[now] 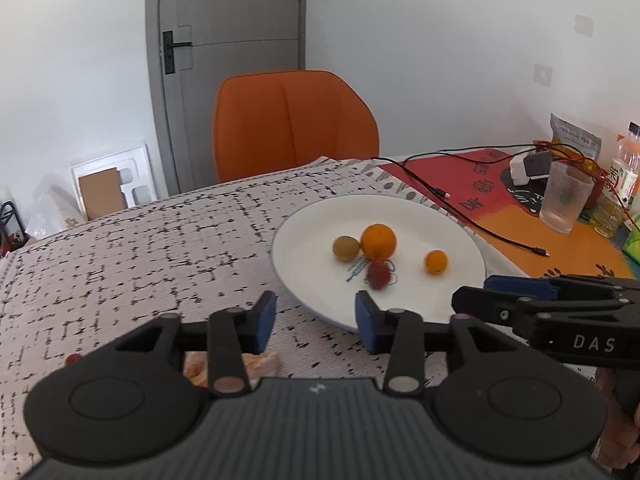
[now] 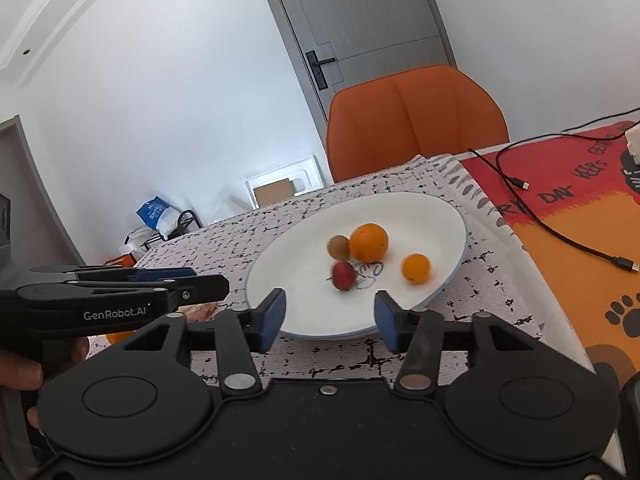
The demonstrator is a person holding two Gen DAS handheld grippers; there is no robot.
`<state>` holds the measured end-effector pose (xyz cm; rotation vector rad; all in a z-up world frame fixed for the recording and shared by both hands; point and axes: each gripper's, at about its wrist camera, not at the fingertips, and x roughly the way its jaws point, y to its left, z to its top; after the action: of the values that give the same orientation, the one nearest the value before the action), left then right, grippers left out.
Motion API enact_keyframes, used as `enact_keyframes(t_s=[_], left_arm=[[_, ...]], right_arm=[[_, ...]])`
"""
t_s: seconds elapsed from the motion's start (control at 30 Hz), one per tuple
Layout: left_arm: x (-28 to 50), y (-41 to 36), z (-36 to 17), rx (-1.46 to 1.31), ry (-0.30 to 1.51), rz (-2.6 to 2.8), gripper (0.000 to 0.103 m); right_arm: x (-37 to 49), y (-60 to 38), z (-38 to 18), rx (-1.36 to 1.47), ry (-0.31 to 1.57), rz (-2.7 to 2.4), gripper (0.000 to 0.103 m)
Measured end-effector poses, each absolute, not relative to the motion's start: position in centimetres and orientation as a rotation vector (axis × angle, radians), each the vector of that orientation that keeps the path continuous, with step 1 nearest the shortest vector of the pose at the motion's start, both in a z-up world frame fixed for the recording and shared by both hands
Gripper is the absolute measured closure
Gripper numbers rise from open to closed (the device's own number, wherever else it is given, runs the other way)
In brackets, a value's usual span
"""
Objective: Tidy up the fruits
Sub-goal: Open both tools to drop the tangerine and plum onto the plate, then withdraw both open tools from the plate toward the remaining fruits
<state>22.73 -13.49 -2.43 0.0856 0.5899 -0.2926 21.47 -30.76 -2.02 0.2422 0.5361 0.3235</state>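
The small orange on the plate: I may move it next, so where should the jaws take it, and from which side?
Grip the small orange across its widest middle, coming from above with the right gripper. It is round and sits apart from the other fruit on the plate, so both flanks look free.

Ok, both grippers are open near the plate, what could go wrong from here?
The red fruit looks blurred, so it may be rolling; it could drift toward the white plate rim. The right gripper and left gripper sit close together and could collide. The black cable lies by the plate.
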Motion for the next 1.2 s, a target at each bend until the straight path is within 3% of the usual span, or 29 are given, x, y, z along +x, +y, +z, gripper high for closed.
enact_keyframes(t_s=[0.23, 0.4, 0.53, 0.83, 1.2], left_arm=[[21.5, -11.6, -1.7, 0.068, 0.574, -0.258, 0.041], [20.5, -10.0, -1.1, 0.053, 0.543, -0.232, 0.02], [19.9, -8.9, -1.0, 0.054, 0.538, -0.207, 0.018], [18.3, -6.4, -0.8, 0.041, 0.525, -0.157, 0.009], [16.4, -4.0, -0.8, 0.023, 0.51, -0.126, 0.008]], right_arm=[[20.5, -29.8, -1.2, 0.222, 0.512, 0.325, 0.027], [19.6, -28.8, -0.7, 0.203, 0.489, 0.319, 0.011], [19.3, -28.1, -0.3, 0.2, 0.484, 0.319, 0.001], [18.9, -26.2, 0.2, 0.18, 0.491, 0.345, 0.0], [18.0, -23.6, 0.5, 0.156, 0.503, 0.385, 0.0]])
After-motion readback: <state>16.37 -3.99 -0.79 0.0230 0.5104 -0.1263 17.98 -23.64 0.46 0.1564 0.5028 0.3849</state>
